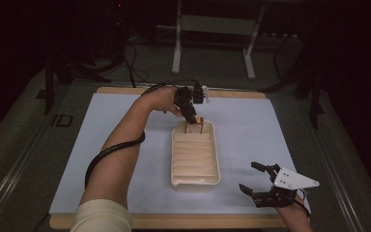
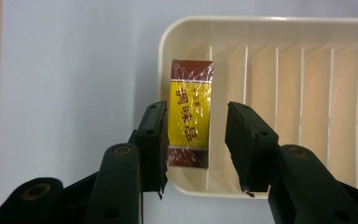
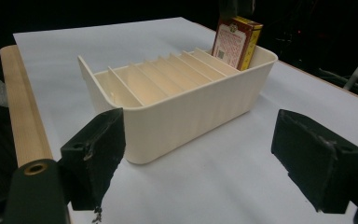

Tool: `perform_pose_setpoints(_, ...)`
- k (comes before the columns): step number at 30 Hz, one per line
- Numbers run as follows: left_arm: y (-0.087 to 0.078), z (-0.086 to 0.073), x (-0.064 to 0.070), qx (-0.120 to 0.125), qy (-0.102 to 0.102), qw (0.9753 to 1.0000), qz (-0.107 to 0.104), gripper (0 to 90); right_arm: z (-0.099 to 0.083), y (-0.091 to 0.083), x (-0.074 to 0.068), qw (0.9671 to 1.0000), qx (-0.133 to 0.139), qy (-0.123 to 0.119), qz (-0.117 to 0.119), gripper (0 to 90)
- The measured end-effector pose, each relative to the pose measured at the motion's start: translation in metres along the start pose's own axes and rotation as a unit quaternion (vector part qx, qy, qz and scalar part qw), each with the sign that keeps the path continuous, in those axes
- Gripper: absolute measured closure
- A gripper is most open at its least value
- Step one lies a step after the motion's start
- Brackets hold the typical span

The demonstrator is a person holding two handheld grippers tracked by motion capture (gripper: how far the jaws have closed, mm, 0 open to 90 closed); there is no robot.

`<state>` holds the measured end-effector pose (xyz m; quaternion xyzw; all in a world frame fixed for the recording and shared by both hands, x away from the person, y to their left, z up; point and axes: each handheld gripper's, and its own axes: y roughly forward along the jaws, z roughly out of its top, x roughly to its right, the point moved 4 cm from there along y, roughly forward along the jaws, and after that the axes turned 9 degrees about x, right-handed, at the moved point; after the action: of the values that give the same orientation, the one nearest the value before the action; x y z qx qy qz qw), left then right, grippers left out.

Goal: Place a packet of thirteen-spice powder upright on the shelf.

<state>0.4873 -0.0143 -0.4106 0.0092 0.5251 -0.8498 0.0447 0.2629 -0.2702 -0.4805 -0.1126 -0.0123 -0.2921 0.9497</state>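
Note:
A cream tray (image 1: pixel 195 180) with several narrow slots lies lengthwise in the middle of the white mat. A red and yellow box (image 2: pixel 189 112) stands on edge in the slot at the tray's far end (image 2: pixel 168 51). My left gripper (image 2: pixel 196 126) is open and points down over that end, one jaw on each side of the box, the right jaw clearly apart from it. In the high view the left gripper (image 1: pixel 192 120) hangs just over the box (image 1: pixel 195 127). My right gripper (image 1: pixel 248 176) rests wide open near the front right, facing the tray (image 3: pixel 177 116) and the box (image 3: pixel 237 42), holding nothing.
A white mat (image 1: pixel 101 140) covers a wooden table (image 1: pixel 174 221), whose edge shows at front and back. A black cable (image 1: pixel 107 153) trails along the left forearm. A metal stand (image 1: pixel 212 29) and loose cables (image 1: pixel 133 63) sit on the floor behind the table.

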Motion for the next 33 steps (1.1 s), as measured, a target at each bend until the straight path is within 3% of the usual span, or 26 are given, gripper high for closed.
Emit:
perform_pose_setpoints(11, -0.024, -0.013, 0.012, 0.008, -0.017, 0.9997, 0.012, 61.6, -0.001, 0.001, 0.000, 1.0000, -0.005, 0.000, 0.000, 17.6)
perform_pose_setpoints(13, -0.028, -0.016, 0.014, 0.008, -0.026, 0.9995, 0.015, 61.6, -0.001, 0.002, 0.000, 1.0000, -0.005, 0.001, 0.000, 17.6)
perform_pose_setpoints(14, -0.032, -0.018, 0.016, 0.009, -0.041, 0.9990, 0.017, 61.5, -0.001, 0.003, 0.000, 1.0000, -0.006, -0.001, 0.001, 17.6)
perform_pose_setpoints(16, -0.037, -0.021, 0.018, 0.014, -0.045, 0.9987, 0.019, 61.3, -0.001, 0.004, -0.001, 1.0000, -0.006, -0.001, 0.003, 17.6)
perform_pose_setpoints(20, -0.043, -0.028, 0.021, 0.013, -0.063, 0.9976, 0.028, 53.1, -0.001, 0.004, -0.002, 1.0000, -0.007, -0.002, 0.003, 17.6)
perform_pose_setpoints(23, -0.051, -0.042, 0.025, 0.011, -0.078, 0.9960, 0.044, 49.6, -0.001, 0.004, -0.001, 1.0000, -0.006, -0.001, 0.001, 17.6)
perform_pose_setpoints(27, -0.056, -0.052, 0.029, 0.016, -0.092, 0.9945, 0.048, 48.5, -0.001, 0.004, -0.002, 1.0000, -0.008, -0.003, 0.003, 17.6)
perform_pose_setpoints(33, -0.057, -0.071, 0.038, 0.034, -0.117, 0.9913, 0.049, 35.0, 0.000, 0.005, -0.002, 0.9999, -0.009, -0.005, 0.001, 17.6)
